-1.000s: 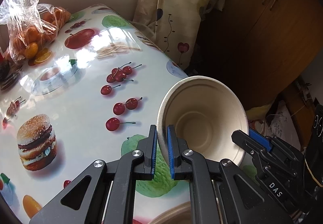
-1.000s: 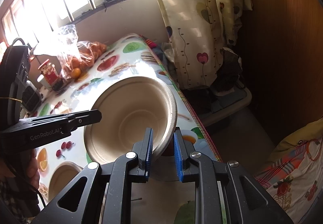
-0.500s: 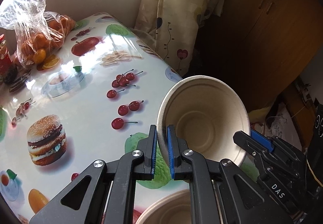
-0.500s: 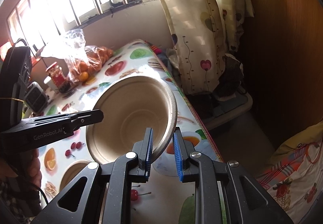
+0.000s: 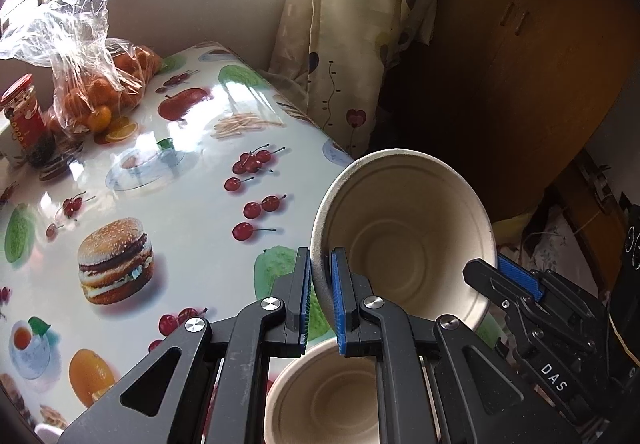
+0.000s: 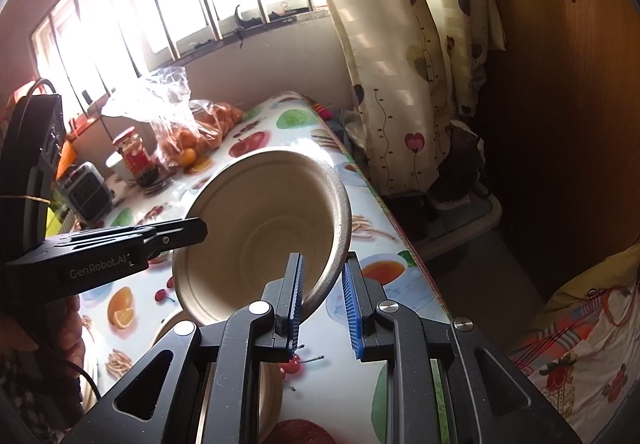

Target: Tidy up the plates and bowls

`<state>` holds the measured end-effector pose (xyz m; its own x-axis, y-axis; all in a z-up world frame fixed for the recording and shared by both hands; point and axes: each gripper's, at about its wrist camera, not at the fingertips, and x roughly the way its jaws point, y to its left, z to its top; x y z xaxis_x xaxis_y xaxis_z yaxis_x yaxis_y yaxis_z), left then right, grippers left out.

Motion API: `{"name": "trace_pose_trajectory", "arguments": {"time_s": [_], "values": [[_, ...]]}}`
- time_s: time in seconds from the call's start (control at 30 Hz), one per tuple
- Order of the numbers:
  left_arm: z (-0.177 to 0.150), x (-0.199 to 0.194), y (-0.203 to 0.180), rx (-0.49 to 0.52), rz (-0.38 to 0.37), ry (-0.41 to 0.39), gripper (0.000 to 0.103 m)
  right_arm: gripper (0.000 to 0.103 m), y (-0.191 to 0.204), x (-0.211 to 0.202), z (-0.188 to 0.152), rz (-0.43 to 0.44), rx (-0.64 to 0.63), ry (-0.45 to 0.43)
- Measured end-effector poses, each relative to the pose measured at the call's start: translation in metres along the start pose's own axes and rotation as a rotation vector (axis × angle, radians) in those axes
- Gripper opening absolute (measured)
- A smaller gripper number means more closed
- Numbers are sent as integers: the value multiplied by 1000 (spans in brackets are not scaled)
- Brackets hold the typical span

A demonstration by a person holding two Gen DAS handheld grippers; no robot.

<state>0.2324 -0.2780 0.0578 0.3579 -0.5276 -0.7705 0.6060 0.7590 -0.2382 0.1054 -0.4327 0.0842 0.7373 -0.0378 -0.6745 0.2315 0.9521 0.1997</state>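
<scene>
Both hand-held grippers, left (image 5: 320, 294) and right (image 6: 322, 302), pinch opposite rims of a light, stiff, crushable pulp bowl (image 5: 404, 240) above the tabletop (image 5: 168, 212).

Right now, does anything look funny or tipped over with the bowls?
Yes. The paper bowl is off the table, tipped on its side, its opening facing the cameras. The left gripper and right gripper each pinch its rim. A second bowl sits upright below. Nothing spilled.

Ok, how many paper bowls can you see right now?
2. One bowl is held in the air by both claws on opposite rims; a second bowl sits on the table below. More may be hidden.
</scene>
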Motion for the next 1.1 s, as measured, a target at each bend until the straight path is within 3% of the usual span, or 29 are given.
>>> {"name": "trace_pose_trajectory", "arguments": {"time_s": [1.1], "values": [[-49, -50, 4, -22, 6, -35, 11, 20, 35, -46, -38, 29, -35, -15]]}}
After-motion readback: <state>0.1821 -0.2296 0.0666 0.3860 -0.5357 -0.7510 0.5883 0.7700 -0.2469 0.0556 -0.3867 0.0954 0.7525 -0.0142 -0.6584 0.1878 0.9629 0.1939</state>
